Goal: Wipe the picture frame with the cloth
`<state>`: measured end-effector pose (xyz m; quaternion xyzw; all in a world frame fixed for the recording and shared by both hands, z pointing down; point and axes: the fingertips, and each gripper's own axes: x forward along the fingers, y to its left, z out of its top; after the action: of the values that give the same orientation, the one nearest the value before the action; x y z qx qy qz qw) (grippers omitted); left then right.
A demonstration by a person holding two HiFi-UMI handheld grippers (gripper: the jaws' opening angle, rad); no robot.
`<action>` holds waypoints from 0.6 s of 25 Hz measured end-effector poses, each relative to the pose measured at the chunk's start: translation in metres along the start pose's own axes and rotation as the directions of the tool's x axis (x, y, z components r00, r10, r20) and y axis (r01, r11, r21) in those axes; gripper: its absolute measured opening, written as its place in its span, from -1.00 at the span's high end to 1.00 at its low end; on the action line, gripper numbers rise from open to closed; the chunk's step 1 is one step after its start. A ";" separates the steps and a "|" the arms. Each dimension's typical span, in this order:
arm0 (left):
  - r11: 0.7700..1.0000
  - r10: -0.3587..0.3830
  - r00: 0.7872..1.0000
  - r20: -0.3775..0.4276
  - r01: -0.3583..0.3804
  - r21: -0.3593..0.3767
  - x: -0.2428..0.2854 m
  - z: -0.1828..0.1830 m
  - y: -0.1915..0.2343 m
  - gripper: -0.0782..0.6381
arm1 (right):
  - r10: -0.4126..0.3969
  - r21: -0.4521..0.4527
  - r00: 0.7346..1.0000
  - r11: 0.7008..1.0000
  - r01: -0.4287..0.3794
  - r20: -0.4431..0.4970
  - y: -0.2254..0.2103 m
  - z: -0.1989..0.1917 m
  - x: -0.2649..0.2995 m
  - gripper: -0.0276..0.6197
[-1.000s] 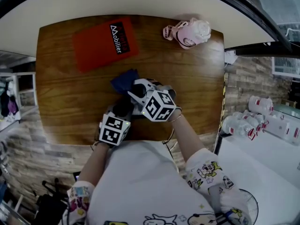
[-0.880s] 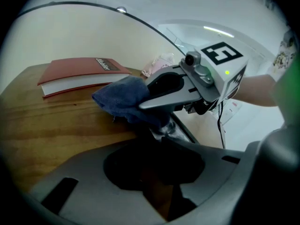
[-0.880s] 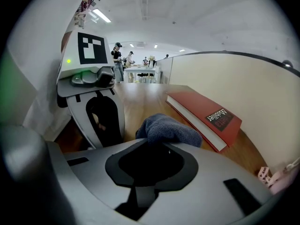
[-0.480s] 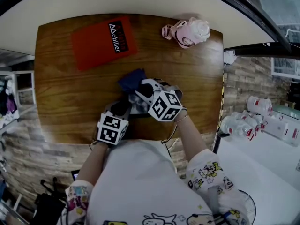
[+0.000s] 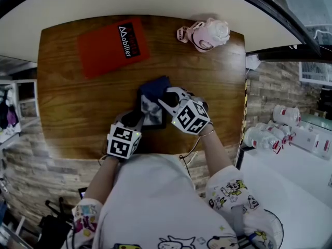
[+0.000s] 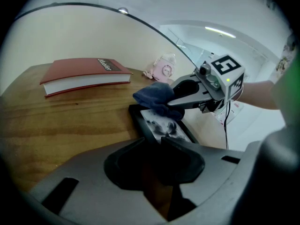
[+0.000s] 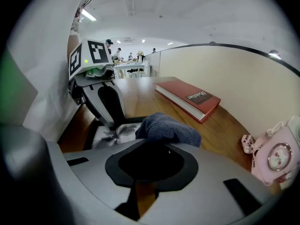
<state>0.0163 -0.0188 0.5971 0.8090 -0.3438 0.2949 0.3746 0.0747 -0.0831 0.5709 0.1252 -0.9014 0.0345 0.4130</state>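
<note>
Since prior frame right gripper (image 5: 167, 96) with blue cloth (image 5: 154, 85) shifted right over picture frame (image 5: 152, 114), fingers (image 6: 192, 95) gripping cloth, left gripper (image 5: 136, 120) fingers (image 7: 110, 104) clamping frame's near edge

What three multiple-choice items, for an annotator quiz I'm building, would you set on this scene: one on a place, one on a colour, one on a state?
1. Where on the table is the book, in the head view?
A. near right corner B. far left C. centre
2. What colour is the cloth?
A. yellow B. white C. blue
3. What is the right gripper doing?
A. shut on the cloth B. open, empty C. shut on the book
Key: 1 B, it lies by the far left corner; 2 C, dark blue in every view; 3 A, the cloth bulges from its jaws onto the frame.
</note>
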 end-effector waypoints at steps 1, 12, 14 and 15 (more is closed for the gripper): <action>1.000 0.000 1.000 -0.001 0.000 0.000 0.000 0.000 0.000 0.49 | -0.007 0.006 1.000 1.000 0.007 -0.005 -0.001 -0.003 -0.003 0.77; 1.000 -0.002 1.000 0.001 0.002 -0.001 0.000 0.000 0.000 0.49 | -0.087 0.098 0.994 0.991 0.093 -0.058 -0.008 -0.038 -0.027 0.77; 1.000 -0.001 1.000 0.002 0.001 0.000 0.000 0.000 0.001 0.49 | -0.098 0.110 0.993 0.988 0.105 -0.070 -0.007 -0.044 -0.029 0.77; 1.000 -0.001 1.000 0.002 0.001 0.000 0.000 0.000 0.001 0.49 | -0.105 0.120 0.992 0.986 0.113 -0.071 -0.007 -0.045 -0.030 0.77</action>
<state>0.0160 -0.0195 0.5973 0.8095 -0.3437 0.2941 0.3743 0.1287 -0.0767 0.5776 0.1987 -0.8756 0.0717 0.4345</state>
